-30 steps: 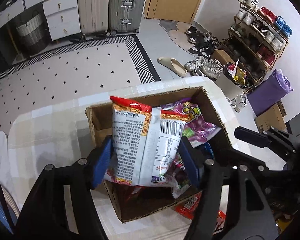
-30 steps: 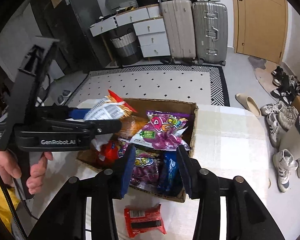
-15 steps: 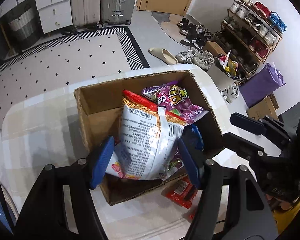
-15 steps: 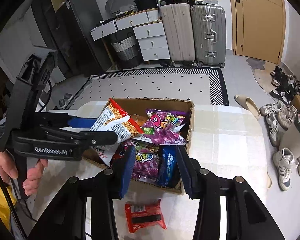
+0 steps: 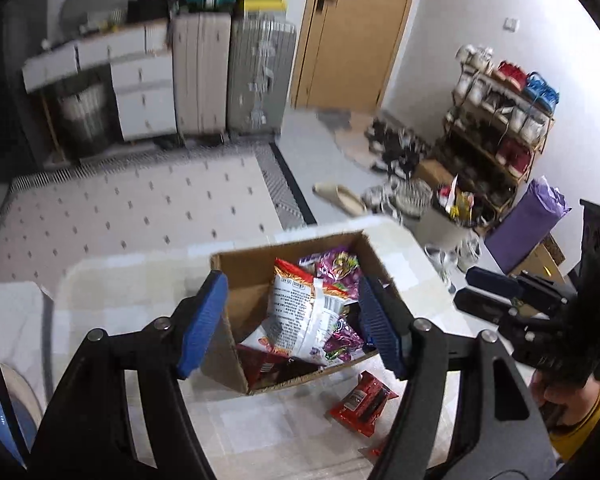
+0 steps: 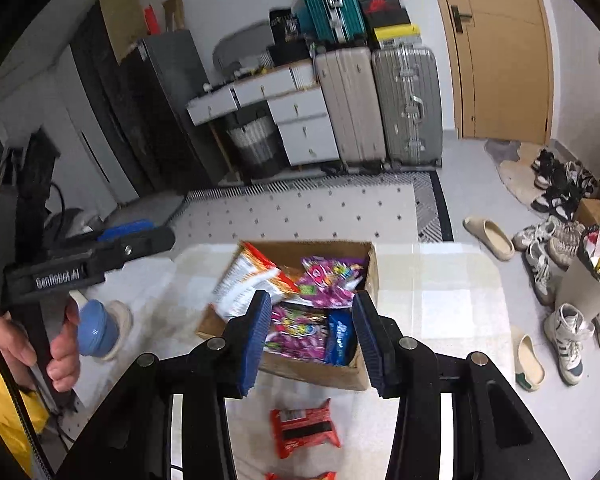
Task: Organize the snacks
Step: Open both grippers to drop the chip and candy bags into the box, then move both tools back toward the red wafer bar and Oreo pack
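Observation:
A cardboard box (image 5: 235,308) (image 6: 312,370) stands on the pale checked table, full of snack bags. A white and orange chip bag (image 5: 300,316) (image 6: 247,280) leans in it beside purple candy bags (image 6: 332,280) and a blue packet (image 6: 340,338). My left gripper (image 5: 291,320) is open and empty, raised above and behind the box. My right gripper (image 6: 310,336) is open and empty above the box's near side. A red snack packet (image 6: 304,426) (image 5: 362,402) lies on the table in front of the box. Another red packet's edge (image 6: 300,476) shows at the bottom.
A blue cup (image 6: 95,328) stands on the table at the left. The table edge (image 6: 496,280) drops to a floor with shoes (image 6: 568,336) and a slipper (image 6: 488,236). Suitcases (image 6: 404,104) and drawers line the far wall.
My left gripper let go of the chip bag, opened wide and pulled up and back; the bag now leans in the box. My right gripper also rose and drew back.

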Available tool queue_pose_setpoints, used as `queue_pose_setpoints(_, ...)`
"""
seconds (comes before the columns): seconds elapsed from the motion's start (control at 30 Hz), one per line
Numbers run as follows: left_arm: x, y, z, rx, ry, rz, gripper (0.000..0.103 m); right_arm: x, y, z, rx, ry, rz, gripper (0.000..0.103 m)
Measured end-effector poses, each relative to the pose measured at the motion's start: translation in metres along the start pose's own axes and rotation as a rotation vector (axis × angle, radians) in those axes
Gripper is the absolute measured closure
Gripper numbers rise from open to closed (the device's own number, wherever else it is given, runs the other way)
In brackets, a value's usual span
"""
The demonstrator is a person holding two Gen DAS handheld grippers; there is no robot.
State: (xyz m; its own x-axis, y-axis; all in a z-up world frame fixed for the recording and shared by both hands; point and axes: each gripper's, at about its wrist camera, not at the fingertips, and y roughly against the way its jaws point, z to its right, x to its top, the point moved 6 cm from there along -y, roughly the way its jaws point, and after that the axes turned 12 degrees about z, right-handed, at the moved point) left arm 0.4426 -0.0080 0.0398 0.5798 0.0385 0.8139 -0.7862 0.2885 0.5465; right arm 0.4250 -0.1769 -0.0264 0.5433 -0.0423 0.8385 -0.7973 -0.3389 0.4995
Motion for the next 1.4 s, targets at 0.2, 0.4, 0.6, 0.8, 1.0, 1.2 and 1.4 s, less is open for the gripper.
queue_pose_setpoints(0.2, -0.007, 0.09, 0.018, -0.01, -0.022, 0.142, 0.021, -0.004, 0.079, -0.031, 0.042, 0.074, 0.125, 0.033)
queue_pose_setpoints(0.4, -0.039, 0.169, 0.033, 0.006, -0.01, 0.248, 0.0, -0.038, 0.159, -0.059, 0.064, 0.115, 0.259, 0.005)
queue_pose_setpoints(0.6, -0.094, 0.238, 0.049, 0.087, -0.037, 0.327, 0.001, -0.098, 0.192, -0.072, 0.112, 0.064, 0.283, 0.001)
queue_pose_setpoints(0.8, -0.153, 0.271, 0.068, 0.179, -0.032, 0.335, 0.001, -0.155, 0.16, -0.085, 0.091, 0.14, 0.136, 0.001)
queue_pose_setpoints(1.0, -0.194, 0.255, 0.075, 0.191, -0.034, 0.257, 0.001, -0.178, 0.141, -0.077, 0.104, 0.082, 0.088, 0.001)
queue_pose_setpoints(1.2, -0.195, 0.231, 0.074, 0.212, -0.039, 0.25, 0.001, -0.178, 0.118, -0.06, 0.102, 0.054, 0.054, 0.001)
queue_pose_setpoints(1.4, -0.203, 0.198, 0.062, 0.198, 0.009, 0.191, 0.001, -0.215, 0.066, -0.04, 0.055, 0.09, -0.131, 0.001)
